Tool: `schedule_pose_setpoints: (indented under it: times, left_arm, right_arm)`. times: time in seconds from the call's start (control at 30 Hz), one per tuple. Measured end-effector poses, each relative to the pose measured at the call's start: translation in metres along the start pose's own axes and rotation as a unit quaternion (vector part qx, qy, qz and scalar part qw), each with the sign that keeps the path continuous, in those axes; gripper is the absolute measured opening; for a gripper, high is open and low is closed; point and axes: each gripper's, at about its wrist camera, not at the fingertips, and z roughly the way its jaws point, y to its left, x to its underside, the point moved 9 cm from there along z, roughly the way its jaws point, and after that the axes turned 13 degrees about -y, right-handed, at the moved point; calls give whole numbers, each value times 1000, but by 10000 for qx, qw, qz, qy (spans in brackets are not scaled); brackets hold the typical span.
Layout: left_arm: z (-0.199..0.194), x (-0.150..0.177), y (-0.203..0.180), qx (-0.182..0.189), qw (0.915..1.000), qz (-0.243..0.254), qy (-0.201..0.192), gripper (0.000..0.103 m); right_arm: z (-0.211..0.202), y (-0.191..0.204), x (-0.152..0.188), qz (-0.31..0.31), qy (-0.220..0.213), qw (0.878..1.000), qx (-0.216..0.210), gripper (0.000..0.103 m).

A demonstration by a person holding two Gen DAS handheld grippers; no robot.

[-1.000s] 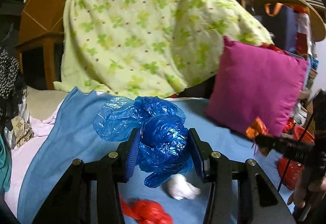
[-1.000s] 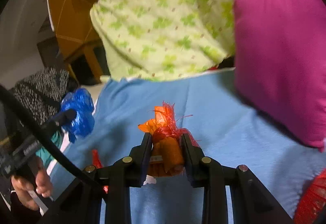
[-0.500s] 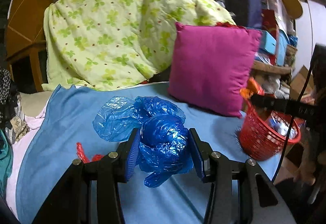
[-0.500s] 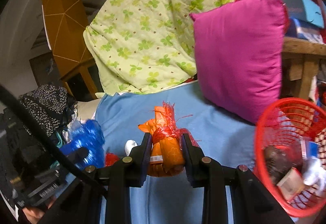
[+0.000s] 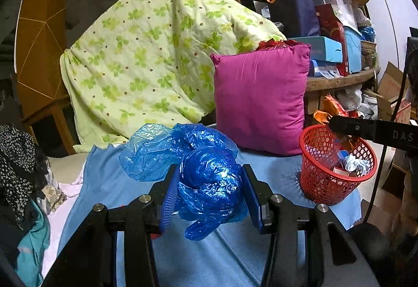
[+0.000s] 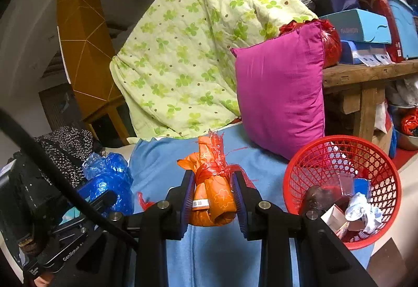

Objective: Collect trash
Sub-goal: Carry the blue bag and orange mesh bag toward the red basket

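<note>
- Two loads are carried: the blue bag [image 5: 209, 180] is clamped in the left hand-held gripper [image 5: 209, 195], the orange wrapper [image 6: 213, 193] in the right hand-held gripper [image 6: 212, 198], both above the bed [image 6: 261, 156].
- Loose blue film could be snagged on the basket [image 6: 295, 180] rim and spilled outside.
- The basket, seemingly near the bed's edge, could be tipped by a nudge.
- A quilt [image 5: 146, 57], pillow [image 5: 261, 99] and cluttered bench [image 6: 365, 75] are seen behind.
</note>
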Motion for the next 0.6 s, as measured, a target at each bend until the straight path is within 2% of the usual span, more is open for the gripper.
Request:
schedule_pose_setpoints:
  times: [0.6]
  left_arm:
    - [-3, -17, -33, 94, 9994, 325, -22, 49]
  right_arm:
    - [-35, -25, -19, 271, -279, 9992, 71, 32]
